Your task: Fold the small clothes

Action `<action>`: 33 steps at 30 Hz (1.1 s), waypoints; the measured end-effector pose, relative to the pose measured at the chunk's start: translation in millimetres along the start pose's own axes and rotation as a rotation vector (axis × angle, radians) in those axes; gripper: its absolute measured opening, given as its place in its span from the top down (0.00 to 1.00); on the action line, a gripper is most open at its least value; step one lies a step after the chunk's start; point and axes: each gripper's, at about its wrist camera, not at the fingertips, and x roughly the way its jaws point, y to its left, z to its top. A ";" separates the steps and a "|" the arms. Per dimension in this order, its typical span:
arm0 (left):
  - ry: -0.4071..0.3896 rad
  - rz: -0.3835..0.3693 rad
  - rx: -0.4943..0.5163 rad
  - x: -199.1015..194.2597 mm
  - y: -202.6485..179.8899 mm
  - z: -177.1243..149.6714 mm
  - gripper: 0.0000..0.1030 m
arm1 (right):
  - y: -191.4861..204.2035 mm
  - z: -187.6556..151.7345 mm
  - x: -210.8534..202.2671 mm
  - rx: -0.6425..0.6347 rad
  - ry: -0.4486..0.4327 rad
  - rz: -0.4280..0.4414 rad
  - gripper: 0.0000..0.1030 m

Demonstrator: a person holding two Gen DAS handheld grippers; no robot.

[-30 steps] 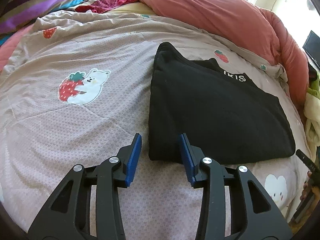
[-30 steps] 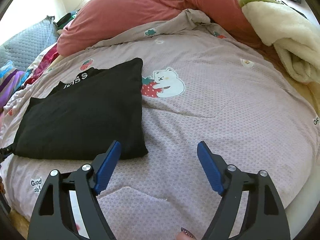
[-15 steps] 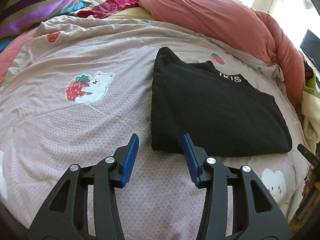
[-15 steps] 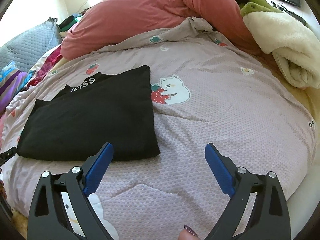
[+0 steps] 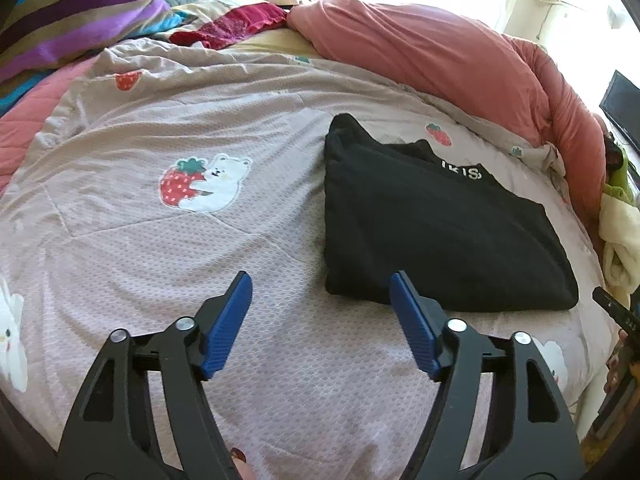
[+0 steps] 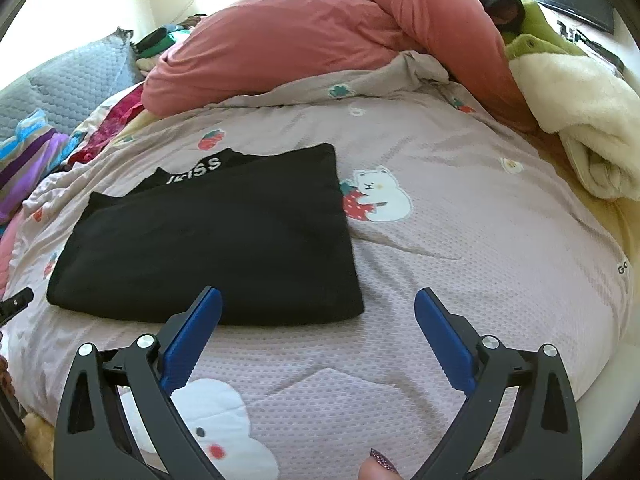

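Black folded garment (image 5: 432,232) lies flat on the bed's pink bear-print quilt (image 5: 200,248) near its front edge, with the left gripper (image 5: 320,308) just spread apart and the right gripper (image 6: 318,332) gaping wide, both empty.

garment (image 5: 432,232): black, white letters
quilt (image 5: 200,92): pale pink, strawberry and white bear prints
duvet (image 6: 320,36): salmon pink
pillow (image 5: 76,12): purple, blue, tan stripes

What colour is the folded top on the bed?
Black, with white letters near the neck. The folded top shows best in the right wrist view.
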 end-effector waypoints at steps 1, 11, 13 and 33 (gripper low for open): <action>-0.004 0.000 0.000 -2.0 0.5 0.1 0.35 | 1.7 0.1 -1.3 -0.004 -0.001 0.003 0.06; -0.046 0.005 -0.013 -23.7 8.8 2.9 0.21 | 29.3 -0.1 -12.1 -0.054 -0.013 0.051 0.05; -0.052 0.005 -0.012 -27.2 9.2 3.1 0.18 | 35.4 -0.3 -14.8 -0.065 -0.018 0.059 0.05; -0.090 0.074 -0.004 -57.1 22.3 -6.0 0.09 | 106.5 -8.2 -29.7 -0.200 -0.027 0.194 0.04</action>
